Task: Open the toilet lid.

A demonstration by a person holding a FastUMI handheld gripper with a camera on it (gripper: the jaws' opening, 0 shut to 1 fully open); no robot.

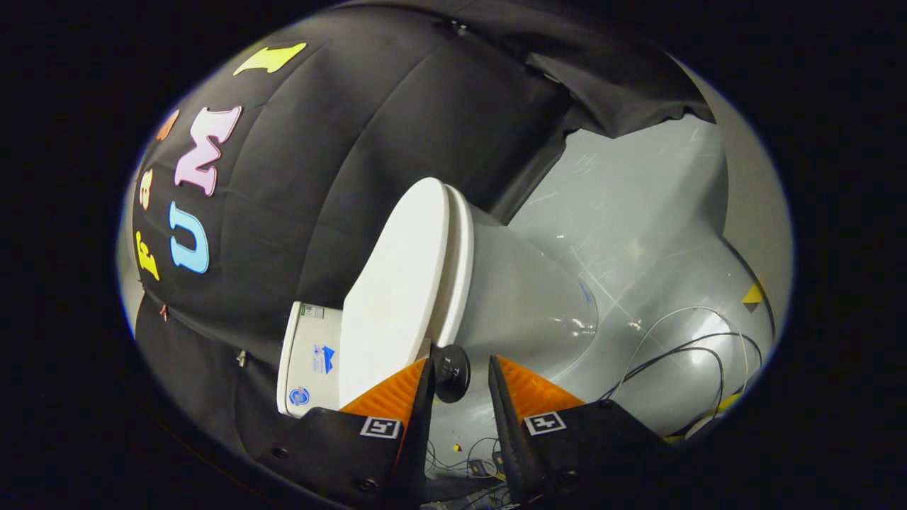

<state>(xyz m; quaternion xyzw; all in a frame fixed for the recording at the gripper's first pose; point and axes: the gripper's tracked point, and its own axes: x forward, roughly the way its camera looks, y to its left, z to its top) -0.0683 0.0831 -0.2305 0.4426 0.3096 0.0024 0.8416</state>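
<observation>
Booth: From my gripper view I see a black cloth wall [397, 142] behind the toilet and a pale grey glossy floor [638, 212] beside it. The whole scene is rolled sideways, so the toilet appears tipped over on its side.

Toilet: A white toilet bowl [524, 297] sits just ahead of the fingers, its rounded body running out over the grey floor.

Toilet lid: The white toilet lid [397, 283] is closed, lying flat against the seat rim [460, 269]. It lies just ahead of the left finger.

Cistern: A white cistern [312, 358] with small stickers sits behind the lid, against the black cloth.

Knob: A small black round knob [451, 373] sticks out at the lid's near edge, in the gap between the two fingertips.

Gripper: My gripper [460, 375] has its fingers parted with a clear gap. The knob sits between them, close to the left finger. I cannot tell whether that finger touches it; the right finger is apart from it. Nothing is gripped.

Cables: Thin dark cables [680, 354] loop across the floor beyond the right finger.
</observation>
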